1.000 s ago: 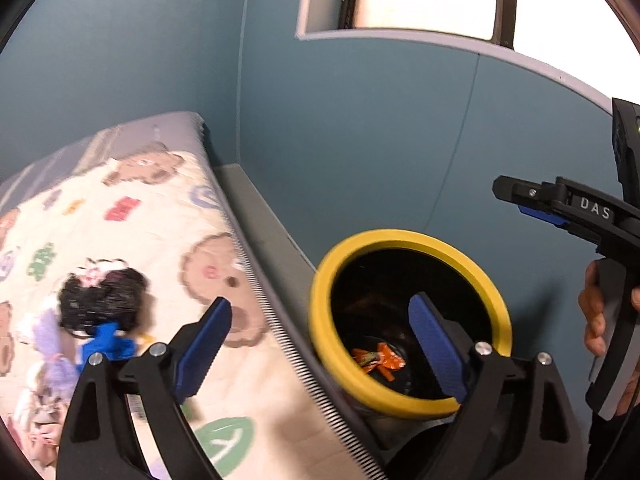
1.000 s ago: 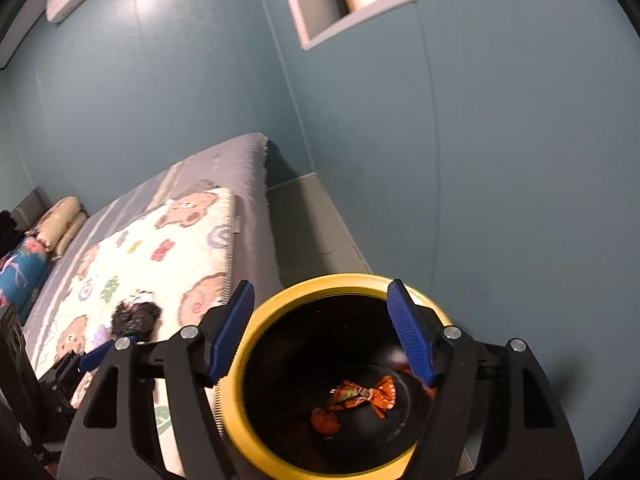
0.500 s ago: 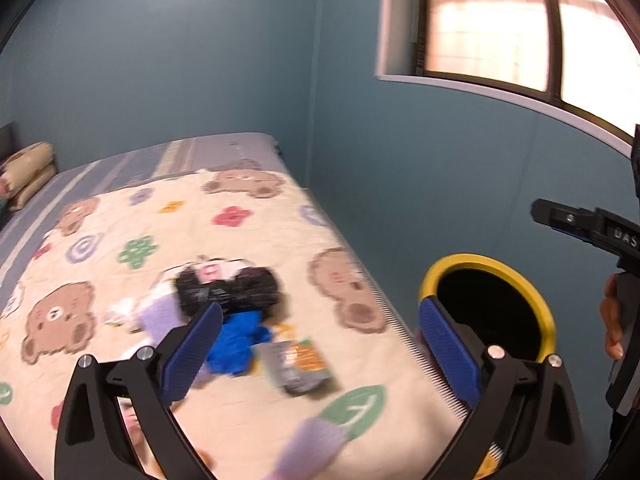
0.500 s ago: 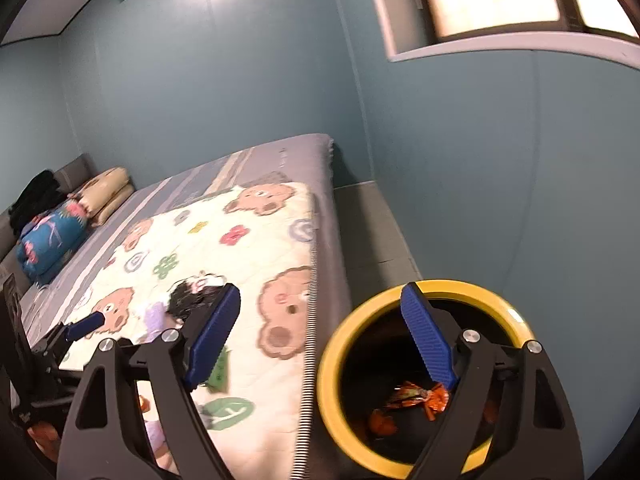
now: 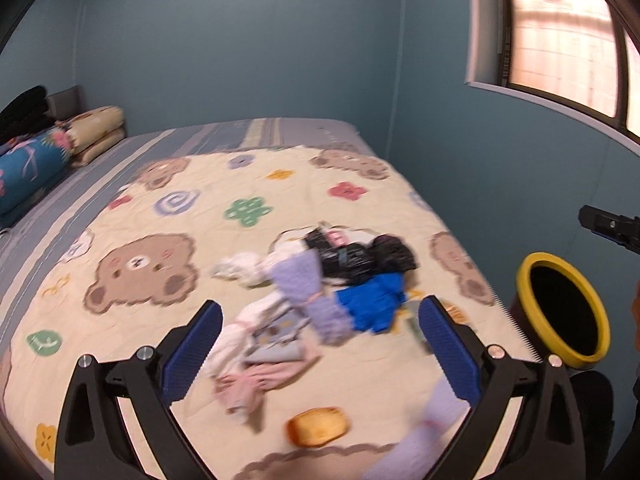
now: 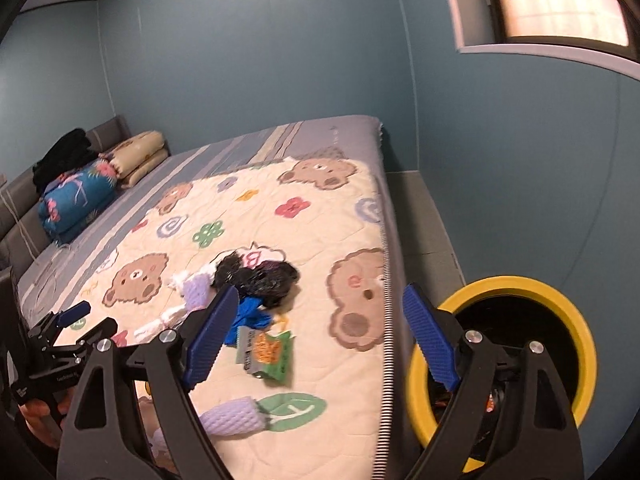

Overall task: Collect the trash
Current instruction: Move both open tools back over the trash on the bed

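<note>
A pile of litter and clothes lies on the bear-print quilt (image 5: 168,216): a black plastic bag (image 5: 356,258), a blue crumpled piece (image 5: 372,300), a grey-green snack packet (image 6: 266,350) and a small orange wrapper (image 5: 318,430). The yellow-rimmed black bin (image 5: 560,308) stands on the floor beside the bed's right edge; it also shows in the right wrist view (image 6: 516,360). My left gripper (image 5: 320,346) is open and empty above the pile's near side. My right gripper (image 6: 324,344) is open and empty over the bed edge, left of the bin.
Lilac and pink socks and clothes (image 5: 304,292) are mixed in the pile. Folded bedding and pillows (image 6: 80,196) sit at the headboard. A blue wall (image 6: 500,160) with a window runs along a narrow floor strip right of the bed.
Both grippers have swung away from the bin to the left, toward the bed. The pile now fills the left wrist view; the bin has slid to the right edge of both views.
</note>
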Available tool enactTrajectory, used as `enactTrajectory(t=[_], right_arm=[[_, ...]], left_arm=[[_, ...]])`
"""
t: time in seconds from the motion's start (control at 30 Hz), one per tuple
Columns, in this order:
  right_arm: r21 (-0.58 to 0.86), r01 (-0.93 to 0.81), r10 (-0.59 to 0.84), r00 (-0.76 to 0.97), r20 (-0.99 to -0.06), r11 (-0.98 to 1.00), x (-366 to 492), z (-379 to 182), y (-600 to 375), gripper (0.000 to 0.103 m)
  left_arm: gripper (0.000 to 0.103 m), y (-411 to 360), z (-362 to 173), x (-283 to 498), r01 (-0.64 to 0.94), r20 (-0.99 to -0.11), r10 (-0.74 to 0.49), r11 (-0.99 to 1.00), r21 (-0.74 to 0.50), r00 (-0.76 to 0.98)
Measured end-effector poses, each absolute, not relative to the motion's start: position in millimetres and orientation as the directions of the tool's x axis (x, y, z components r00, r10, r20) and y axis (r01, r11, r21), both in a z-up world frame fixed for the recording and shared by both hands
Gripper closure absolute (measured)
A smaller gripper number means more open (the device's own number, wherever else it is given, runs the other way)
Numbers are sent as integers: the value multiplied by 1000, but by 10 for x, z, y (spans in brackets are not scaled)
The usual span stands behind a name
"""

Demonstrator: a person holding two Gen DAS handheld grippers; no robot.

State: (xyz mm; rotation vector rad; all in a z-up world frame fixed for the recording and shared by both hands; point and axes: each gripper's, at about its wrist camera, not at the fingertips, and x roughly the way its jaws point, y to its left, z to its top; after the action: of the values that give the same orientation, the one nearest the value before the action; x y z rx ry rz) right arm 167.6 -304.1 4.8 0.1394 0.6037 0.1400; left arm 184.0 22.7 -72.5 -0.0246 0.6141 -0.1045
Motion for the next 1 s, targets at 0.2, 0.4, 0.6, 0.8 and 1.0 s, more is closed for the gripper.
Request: enactTrajectory(t=[0.2, 0.4, 0.6, 0.8, 1.0], right_arm=[[136, -135, 190, 782, -593, 981, 1826, -166, -2718, 22], [104, -170, 197, 739, -645, 980, 1990, -438, -2425, 22], [84, -186, 192, 697, -691, 979, 2191, -723, -2208, 22], [29, -180, 146, 680, -719, 983, 2324, -948, -2047, 18], [27, -158, 124, 649, -751, 987, 2475, -1138, -2007, 18]], left_arm=[[8, 611, -980, 1796, 22, -614, -44, 999, -42, 788], [8, 949, -1308, 1794, -32, -665, -20, 997, -66, 747], [8, 1112, -1583, 1856, -60, -702, -20, 994, -89, 712], [8, 1181, -1776, 1960, -74, -733, -45, 989, -129, 679], [8, 1212, -1897, 2078, -88, -748, -77, 980, -179, 659]])
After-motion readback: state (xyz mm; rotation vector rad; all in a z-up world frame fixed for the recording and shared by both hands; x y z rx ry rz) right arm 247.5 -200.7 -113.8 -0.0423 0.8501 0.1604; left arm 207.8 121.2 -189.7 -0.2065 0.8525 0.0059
